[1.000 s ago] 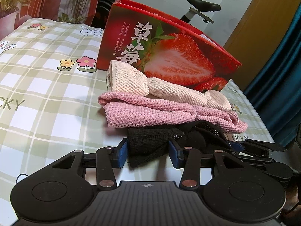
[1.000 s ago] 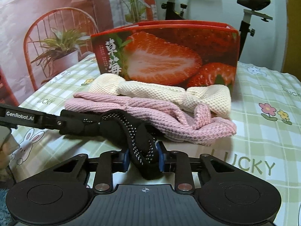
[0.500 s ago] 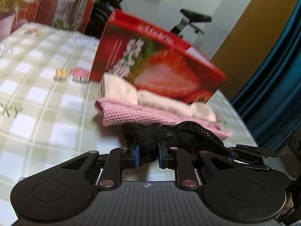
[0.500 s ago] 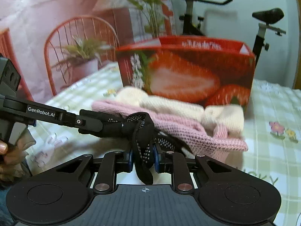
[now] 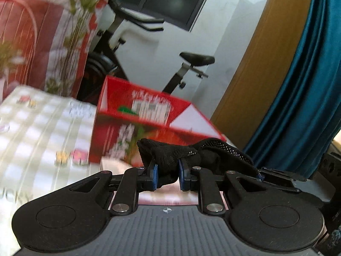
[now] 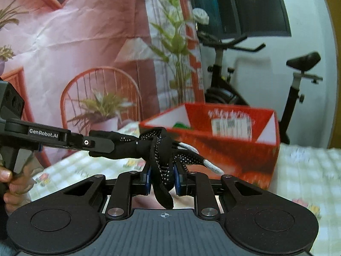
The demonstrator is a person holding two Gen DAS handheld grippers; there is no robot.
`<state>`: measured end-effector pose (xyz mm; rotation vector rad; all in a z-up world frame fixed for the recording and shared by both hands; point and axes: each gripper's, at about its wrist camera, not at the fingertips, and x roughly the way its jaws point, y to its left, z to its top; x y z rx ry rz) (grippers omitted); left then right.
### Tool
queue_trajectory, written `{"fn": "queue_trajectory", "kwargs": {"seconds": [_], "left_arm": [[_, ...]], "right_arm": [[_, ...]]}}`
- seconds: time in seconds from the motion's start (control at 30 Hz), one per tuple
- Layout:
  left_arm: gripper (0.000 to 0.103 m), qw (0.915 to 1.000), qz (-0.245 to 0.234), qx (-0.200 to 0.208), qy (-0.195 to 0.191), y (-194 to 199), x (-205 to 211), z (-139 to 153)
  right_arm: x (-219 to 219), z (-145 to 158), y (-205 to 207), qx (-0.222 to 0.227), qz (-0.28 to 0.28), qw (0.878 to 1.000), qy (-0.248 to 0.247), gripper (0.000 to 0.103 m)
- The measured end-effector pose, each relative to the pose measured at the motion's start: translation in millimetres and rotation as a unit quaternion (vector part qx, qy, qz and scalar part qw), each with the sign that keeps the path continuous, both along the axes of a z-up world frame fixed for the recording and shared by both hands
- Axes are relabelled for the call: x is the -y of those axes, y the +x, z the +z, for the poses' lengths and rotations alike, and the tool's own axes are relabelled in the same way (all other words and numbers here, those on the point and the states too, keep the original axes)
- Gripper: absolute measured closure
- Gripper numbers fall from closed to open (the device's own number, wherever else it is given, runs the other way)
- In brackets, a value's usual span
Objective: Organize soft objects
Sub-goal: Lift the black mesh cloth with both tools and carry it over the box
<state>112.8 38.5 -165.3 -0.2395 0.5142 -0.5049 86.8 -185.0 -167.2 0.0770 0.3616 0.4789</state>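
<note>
Between both pairs of fingers [image 5: 166, 176] [image 6: 162, 178], clamped, hangs a knotted black dotted-knit glove [image 6: 158, 149]

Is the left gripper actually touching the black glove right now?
Touching. In the left wrist view the left gripper has its blue-padded jaws pressed against both sides of the black glove, which bunches between them with no gap.

Black knit glove [image 5: 168, 155] with pale grip dots; glossy red cardboard box [image 6: 230, 147].

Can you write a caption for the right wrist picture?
Both grippers, right and left, pinch a black glove before the red strawberry box.
</note>
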Motion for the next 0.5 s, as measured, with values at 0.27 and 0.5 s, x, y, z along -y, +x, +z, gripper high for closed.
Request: {"fn": "queue_trajectory", "kwargs": {"seconds": [0.27, 0.5], "left_arm": [[0.083, 0.9996, -0.008, 0.026, 0.006, 49.5, 18.3, 33.7], [0.083, 0.9997, -0.002, 0.017, 0.015, 96.9, 29.6, 46.3]], "right_arm": [[11.7, 35.5, 50.5, 0.029, -0.021, 0.999, -0.008, 0.084], [22.6, 47.8, 108.4, 0.021, -0.039, 0.999, -0.013, 0.084]]}}
